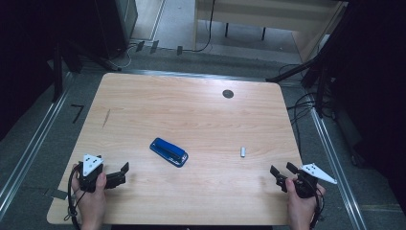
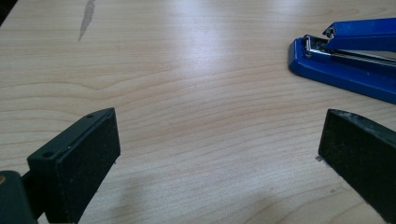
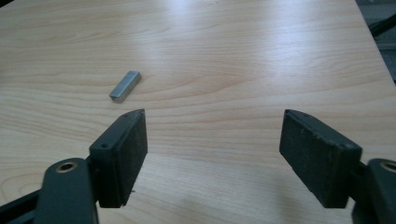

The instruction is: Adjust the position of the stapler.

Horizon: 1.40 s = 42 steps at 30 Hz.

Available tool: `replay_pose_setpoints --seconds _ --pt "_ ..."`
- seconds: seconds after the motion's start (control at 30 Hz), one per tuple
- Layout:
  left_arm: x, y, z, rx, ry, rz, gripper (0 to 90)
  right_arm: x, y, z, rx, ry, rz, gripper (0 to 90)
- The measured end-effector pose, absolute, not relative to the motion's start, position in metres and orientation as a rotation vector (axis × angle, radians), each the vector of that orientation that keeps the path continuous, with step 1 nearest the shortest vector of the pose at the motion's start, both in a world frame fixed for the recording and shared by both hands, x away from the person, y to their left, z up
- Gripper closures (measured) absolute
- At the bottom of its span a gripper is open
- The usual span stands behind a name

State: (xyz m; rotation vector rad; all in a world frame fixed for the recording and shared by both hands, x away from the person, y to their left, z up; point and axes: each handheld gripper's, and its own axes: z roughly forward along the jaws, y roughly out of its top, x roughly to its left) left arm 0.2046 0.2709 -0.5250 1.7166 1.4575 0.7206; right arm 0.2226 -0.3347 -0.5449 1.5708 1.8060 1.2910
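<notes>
Both: left gripper (image 2: 219,154), right gripper (image 3: 212,154) wide open, seemingly holding nothing

Left hand-held gripper (image 1: 125,173): black body, two flat rectangular black jaws with matte textured pads (image 2: 88,168), small screw holes along the jaw edge, grey three-cornered plate with dark dots on top, black cable trailing. Right hand-held gripper (image 1: 282,170): same black build, brass-ringed holes at the jaw bases. Bare forearms, no sleeves.

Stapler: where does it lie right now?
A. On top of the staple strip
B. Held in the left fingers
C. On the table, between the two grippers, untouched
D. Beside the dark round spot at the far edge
C: the stapler lies on the table, apart from the left gripper and the right gripper.
</notes>
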Motion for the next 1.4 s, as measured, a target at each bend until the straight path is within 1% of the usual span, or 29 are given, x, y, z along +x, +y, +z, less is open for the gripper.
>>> replay_pose_setpoints --seconds 0.07,0.2,0.27,0.3,0.43,0.47,0.5,0.57,0.67,0.77,0.8,0.97,1.1,1.13,1.17,1.23,1.4 --pt "0.205 0.271 -0.525 1.712 1.467 0.725 0.0 0.222 -0.33 -0.542 1.535 1.842 1.284 25.6" --pt "0.205 0.268 -0.525 1.702 1.483 0.754 0.0 0.221 -0.318 -0.536 1.434 1.914 1.276 37.0" --pt "0.205 0.268 -0.525 1.69 1.48 0.76 0.0 0.223 -0.312 -0.532 1.391 1.948 1.28 38.9" --pt "0.205 0.268 -0.525 1.69 1.48 0.76 0.0 0.226 -0.308 -0.529 1.355 1.97 1.271 41.6" --pt "0.209 0.268 -0.526 1.695 1.513 0.732 0.0 0.234 -0.295 -0.519 1.257 1.982 1.263 42.2" --pt "0.209 0.267 -0.526 1.702 1.506 0.735 0.0 0.235 -0.292 -0.517 1.252 1.983 1.285 44.0" --pt "0.209 0.267 -0.526 1.708 1.5 0.743 0.0 0.236 -0.288 -0.512 1.25 2.007 1.306 49.0" --pt "0.208 0.264 -0.526 1.722 1.481 0.757 0.0 0.237 -0.279 -0.505 1.238 2.075 1.335 47.9" --pt "0.211 0.264 -0.526 1.741 1.489 0.744 0.0 0.237 -0.262 -0.498 1.149 2.158 1.304 41.4" --pt "0.211 0.266 -0.526 1.708 1.509 0.745 0.0 0.241 -0.247 -0.494 1.118 2.207 1.333 43.0" --pt "0.211 0.266 -0.526 1.708 1.509 0.745 0.0 0.241 -0.247 -0.494 1.118 2.207 1.333 43.0" --pt "0.217 0.263 -0.526 1.715 1.537 0.751 0.0 0.257 -0.218 -0.484 1.075 2.264 1.331 43.7" --pt "0.222 0.259 -0.526 1.737 1.52 0.769 0.0 0.266 -0.196 -0.475 1.029 2.303 1.337 43.9" --pt "0.222 0.259 -0.526 1.737 1.52 0.769 0.0 0.266 -0.196 -0.475 1.029 2.303 1.337 43.9" --pt "0.223 0.255 -0.526 1.768 1.503 0.791 0.0 0.269 -0.185 -0.471 0.998 2.322 1.342 43.9" --pt "0.223 0.252 -0.526 1.795 1.491 0.808 0.0 0.271 -0.176 -0.469 0.98 2.336 1.349 43.9" --pt "0.222 0.253 -0.526 1.774 1.482 0.796 0.0 0.277 -0.153 -0.472 0.946 2.382 1.344 44.0"
